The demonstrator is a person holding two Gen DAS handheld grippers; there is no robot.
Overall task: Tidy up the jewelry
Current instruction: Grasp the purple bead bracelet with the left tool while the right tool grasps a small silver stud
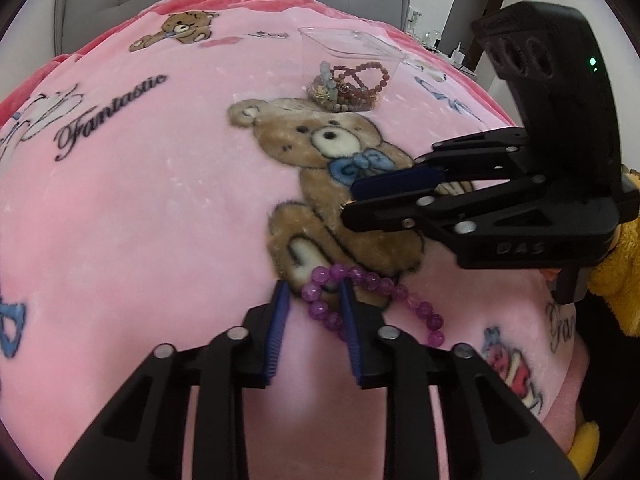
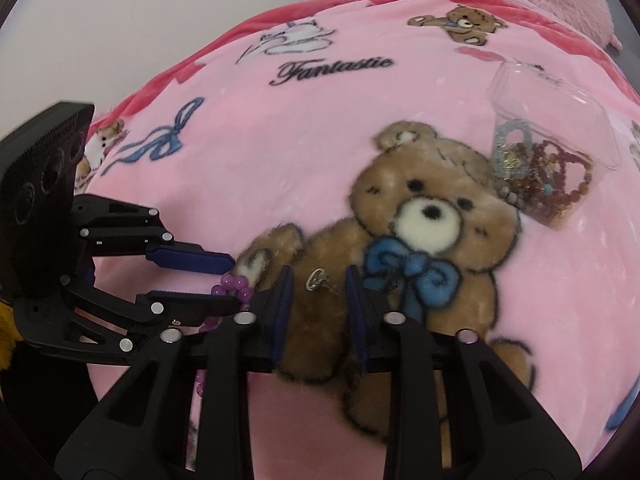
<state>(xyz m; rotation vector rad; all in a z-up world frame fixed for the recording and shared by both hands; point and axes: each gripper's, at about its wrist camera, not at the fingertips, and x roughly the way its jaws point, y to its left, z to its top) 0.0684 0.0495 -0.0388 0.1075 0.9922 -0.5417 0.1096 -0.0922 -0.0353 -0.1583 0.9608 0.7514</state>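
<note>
A clear plastic container (image 1: 352, 46) lies tipped on the pink teddy-bear blanket (image 1: 160, 200), just beyond the printed bear's head. Inside it sit several bead bracelets (image 1: 352, 84), reddish-brown and pale blue-green, heaped at its lower end.

The left tongs (image 1: 314, 292) stand open low over the blanket, the purple bead bracelet (image 1: 372, 284) lying across the right finger's tip and trailing off to the right; they hold nothing. The right tongs (image 2: 320, 276) are also open and hold nothing, with a small silver charm (image 2: 318, 280) lying on the blanket between their fingertips.
</note>
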